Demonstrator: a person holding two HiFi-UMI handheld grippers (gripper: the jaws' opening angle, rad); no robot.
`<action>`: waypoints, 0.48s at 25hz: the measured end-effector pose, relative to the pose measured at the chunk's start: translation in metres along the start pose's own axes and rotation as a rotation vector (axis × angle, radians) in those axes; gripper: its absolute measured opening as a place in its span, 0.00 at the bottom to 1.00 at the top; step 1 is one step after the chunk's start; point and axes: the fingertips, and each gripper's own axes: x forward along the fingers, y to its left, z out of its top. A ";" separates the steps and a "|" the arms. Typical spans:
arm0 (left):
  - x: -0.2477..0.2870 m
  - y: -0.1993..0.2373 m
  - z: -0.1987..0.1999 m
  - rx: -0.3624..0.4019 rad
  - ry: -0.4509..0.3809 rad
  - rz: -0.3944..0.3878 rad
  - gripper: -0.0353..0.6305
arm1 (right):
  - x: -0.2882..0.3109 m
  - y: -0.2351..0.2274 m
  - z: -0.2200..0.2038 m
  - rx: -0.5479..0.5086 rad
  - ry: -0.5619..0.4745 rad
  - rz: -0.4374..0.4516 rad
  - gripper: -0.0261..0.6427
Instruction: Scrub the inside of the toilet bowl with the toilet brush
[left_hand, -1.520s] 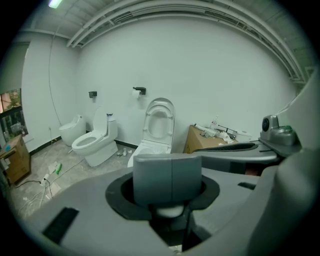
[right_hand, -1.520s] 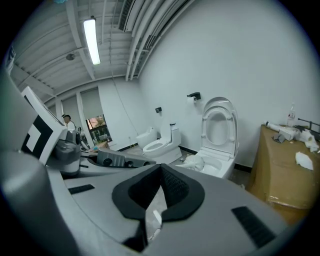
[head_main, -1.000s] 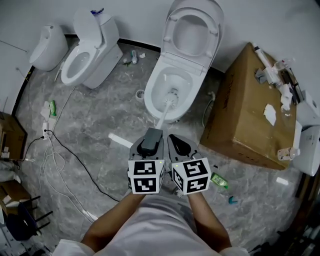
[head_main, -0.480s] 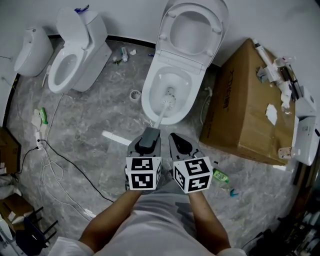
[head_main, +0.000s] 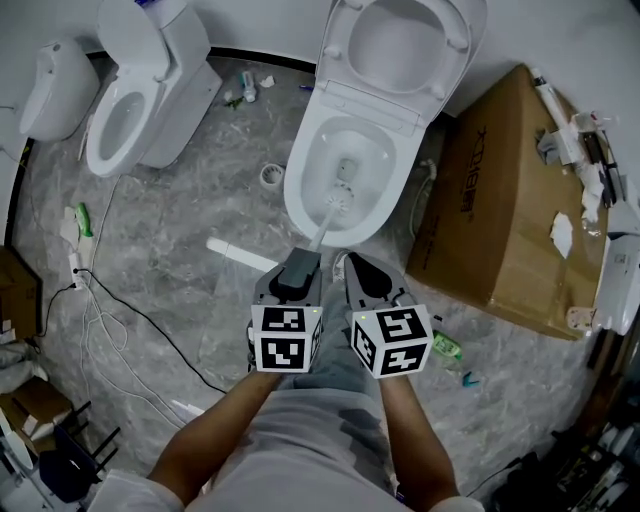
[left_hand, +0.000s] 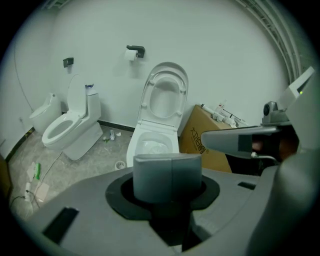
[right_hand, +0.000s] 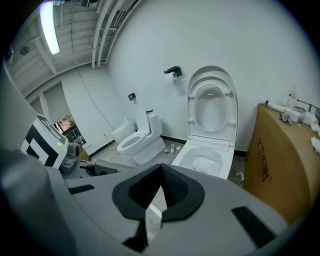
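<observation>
Your left gripper (head_main: 299, 272) is clamped on the thick grey top end of the toilet brush (head_main: 338, 206). The brush head is inside the toilet bowl (head_main: 298, 195), down near its front wall. Your right gripper (head_main: 366, 283) has its jaws pressed together with nothing in them. It hangs in front of the bowl, just beside the left one.

The brush looks light. Its handle is long, thin and stiff, and I think it is smooth, so it may twist if you push hard. Hold it at the thick end. The bristles should bend; the bowl is hard and slippery.

A big cardboard box (head_main: 510, 200) stands close on the bowl's right and may block a wide swing. The lid (head_main: 405, 40) stands up behind the bowl. A white stick (head_main: 240, 256) lies on the floor in front of the bowl, to the left.
</observation>
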 end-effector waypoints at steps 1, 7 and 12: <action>0.007 0.001 0.000 0.004 0.014 -0.001 0.29 | 0.007 -0.006 0.001 0.004 0.003 0.002 0.04; 0.056 0.006 0.010 0.014 0.082 0.002 0.29 | 0.044 -0.051 0.009 0.029 0.030 0.000 0.04; 0.100 0.002 0.019 -0.008 0.139 -0.013 0.29 | 0.070 -0.090 0.010 0.043 0.059 -0.007 0.04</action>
